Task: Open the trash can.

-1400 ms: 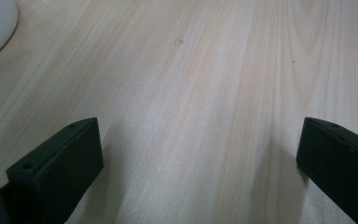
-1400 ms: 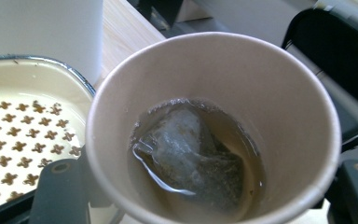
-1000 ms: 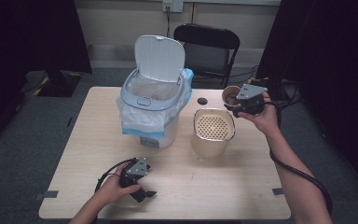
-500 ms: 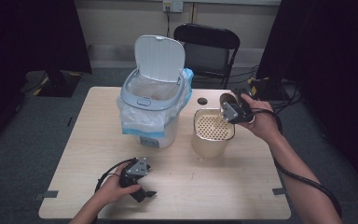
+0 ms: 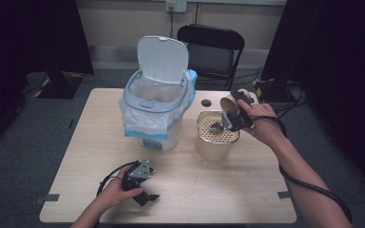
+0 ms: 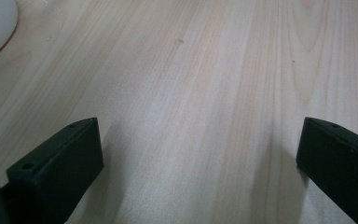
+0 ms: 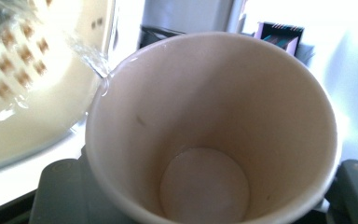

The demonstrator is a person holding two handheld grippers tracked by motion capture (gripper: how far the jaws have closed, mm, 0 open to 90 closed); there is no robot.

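My right gripper point(image 5: 232, 114) is shut on a tan paper cup point(image 5: 227, 103), which it holds tipped over the beige bucket point(image 5: 214, 147) with a perforated strainer insert. In the right gripper view the paper cup point(image 7: 209, 130) lies mouth toward the camera between the two jaws. Its inside looks empty, and a thin clear trickle leaves the rim at the upper left toward the strainer point(image 7: 23, 70). My left gripper point(image 5: 146, 195) rests on the table near the front edge. Its jaws stand wide open point(image 6: 200, 154) over bare wood.
A white lidded bin point(image 5: 154, 118) with a blue-edged plastic liner stands open at the table's point(image 5: 218, 194) middle left. A small black lid point(image 5: 206, 102) lies behind the bucket. A black folding chair point(image 5: 211, 47) stands beyond the far edge.
My right gripper has carried the cup leftward from beside the bucket to over its rim and tipped it further. The left gripper has stayed where it was.
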